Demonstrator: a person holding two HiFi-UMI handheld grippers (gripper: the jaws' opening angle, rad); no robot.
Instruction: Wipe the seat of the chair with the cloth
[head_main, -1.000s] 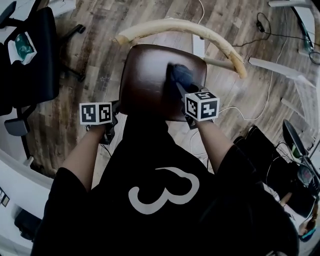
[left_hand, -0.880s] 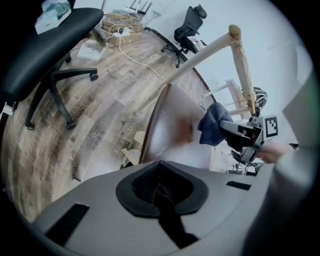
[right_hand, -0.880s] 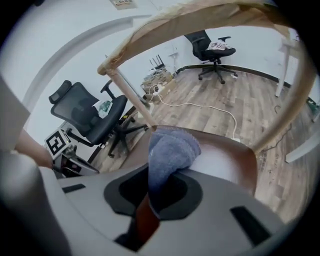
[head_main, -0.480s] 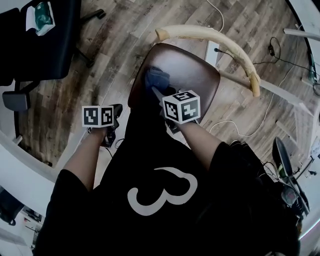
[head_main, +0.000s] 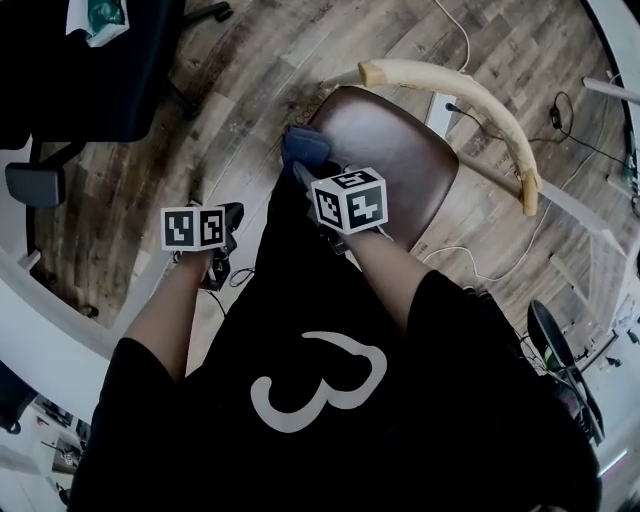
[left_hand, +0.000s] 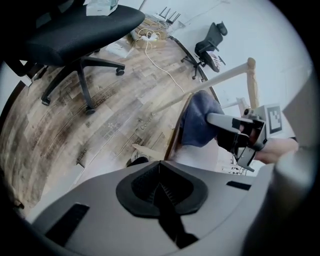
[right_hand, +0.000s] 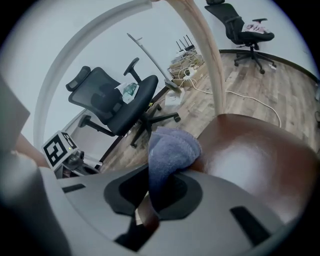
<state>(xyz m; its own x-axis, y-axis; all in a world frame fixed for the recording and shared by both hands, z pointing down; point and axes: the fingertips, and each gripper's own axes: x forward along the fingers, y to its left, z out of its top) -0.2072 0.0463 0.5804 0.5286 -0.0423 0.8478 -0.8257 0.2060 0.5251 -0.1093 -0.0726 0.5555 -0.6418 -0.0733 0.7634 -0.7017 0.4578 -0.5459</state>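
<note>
The wiping looked to be under way, with no sign that it was finished. The right tool (head_main: 308, 172) had its jaws closed tight on a bunched blue cloth (right_hand: 170, 150), a fold of which ran down between them. The free end of the cloth was pressed against the brown seat (head_main: 395, 165) of the chair. It sat at the seat's left edge, close to the back corner where the pale curved back rail (head_main: 470, 95) begins, and part of it hung out past that edge over the wooden floor (head_main: 230, 90).

The seat showed an even sheen across its middle and right side. No streaks or dust marked off a wiped part from an unwiped one, so I could not tell how much was left. With the cloth at one edge, the front edge nearest the person probably remained to be covered; the person's body hid most of that edge from the head view.

The left tool (head_main: 218, 255) was held off the seat, low over the floor on the person's left. Its jaws were together with nothing between them.

No container played any part here. A black office chair (head_main: 80, 70) stood well apart with something small lying on it, too small to identify.
</note>
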